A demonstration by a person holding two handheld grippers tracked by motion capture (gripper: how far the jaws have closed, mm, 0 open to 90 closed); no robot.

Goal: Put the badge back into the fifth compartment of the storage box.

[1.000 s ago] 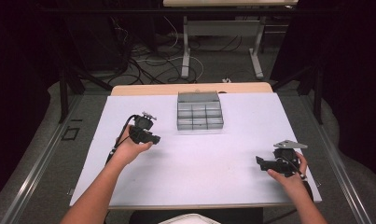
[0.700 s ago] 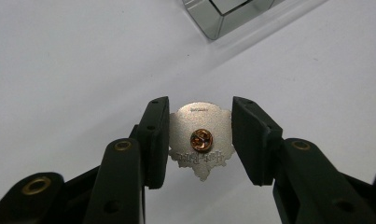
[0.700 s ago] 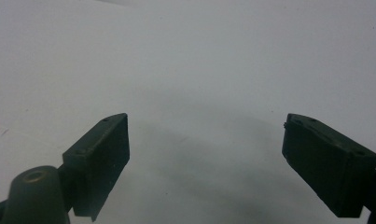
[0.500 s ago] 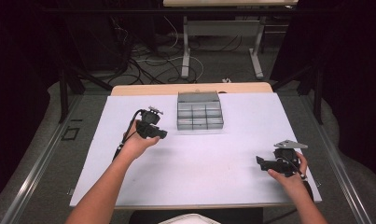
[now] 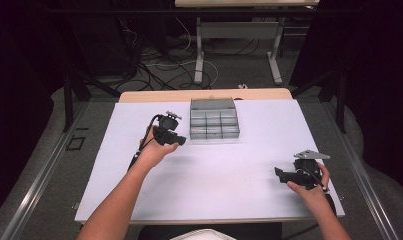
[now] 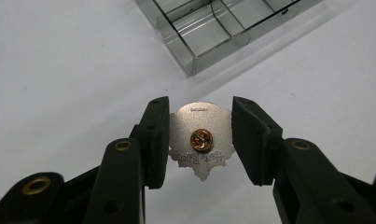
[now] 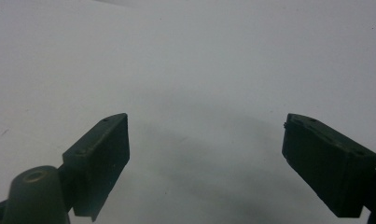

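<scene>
A person sits at a white counter (image 5: 214,170) with a hand-held gripper in each hand. The left gripper (image 5: 175,140) hovers just left of a clear plastic organiser box (image 5: 214,120) that stands toward the far middle of the counter and is divided into small compartments. In the left gripper view, its two black fingers (image 6: 155,140) clamp a small silver metal pin badge (image 6: 202,140) by its side edges; the badge's back faces the camera, with a copper-coloured clasp at its middle and a line of raised lettering too small to read. The badge is held above the counter, near a corner of the box (image 6: 213,32), whose nearest compartments look empty. The right gripper (image 5: 286,176) rests low near the right front corner of the counter, well apart from the box. In the right gripper view, its fingers (image 7: 101,158) stand wide apart with nothing between them, above bare white surface.
</scene>
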